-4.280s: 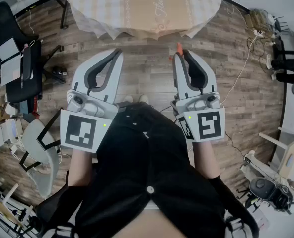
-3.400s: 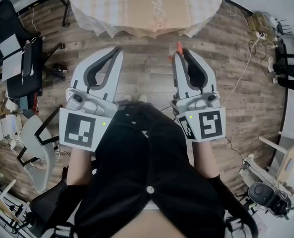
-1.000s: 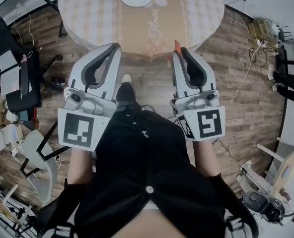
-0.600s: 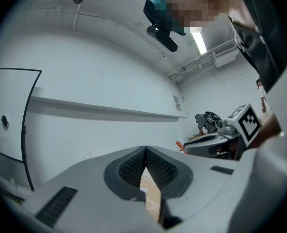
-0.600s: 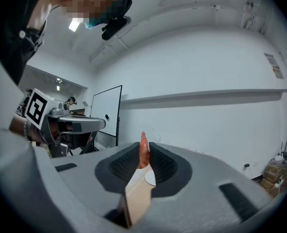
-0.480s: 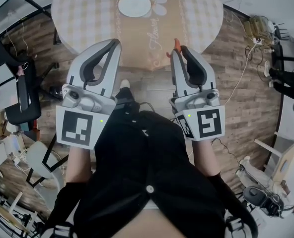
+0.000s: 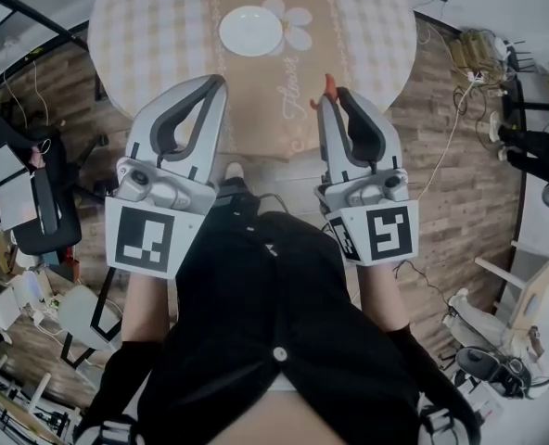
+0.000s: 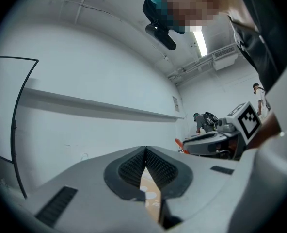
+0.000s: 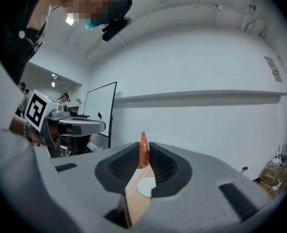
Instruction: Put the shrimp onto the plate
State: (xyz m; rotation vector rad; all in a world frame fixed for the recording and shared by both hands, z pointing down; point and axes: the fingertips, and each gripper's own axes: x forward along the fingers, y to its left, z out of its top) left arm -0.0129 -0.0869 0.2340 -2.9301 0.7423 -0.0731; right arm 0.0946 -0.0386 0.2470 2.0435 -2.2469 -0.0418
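Your right gripper [image 9: 144, 155] is clamped on the shrimp [image 9: 143, 149]: the orange body is pinched upright between the jaw tips, with its end poking up past them. In the head view that gripper sits right of centre, and the shrimp at its tip shows against the near part of the round table [image 7: 154, 26]. Your left gripper [image 8: 146, 152] has its jaws pressed together at the tips with nothing between them. It sits left of centre in the head view, level with the right one, and the two are well apart. Beyond both, in the upper middle of the frame, the white plate [image 7: 250, 31] lies on the tan runner [image 7: 270, 109] across the checked cloth, just beside a white flower print [image 7: 298, 26]. The shrimp is apart from the plate, lower and to its right. Wooden floor [image 7: 460, 174] shows on either side of the table.
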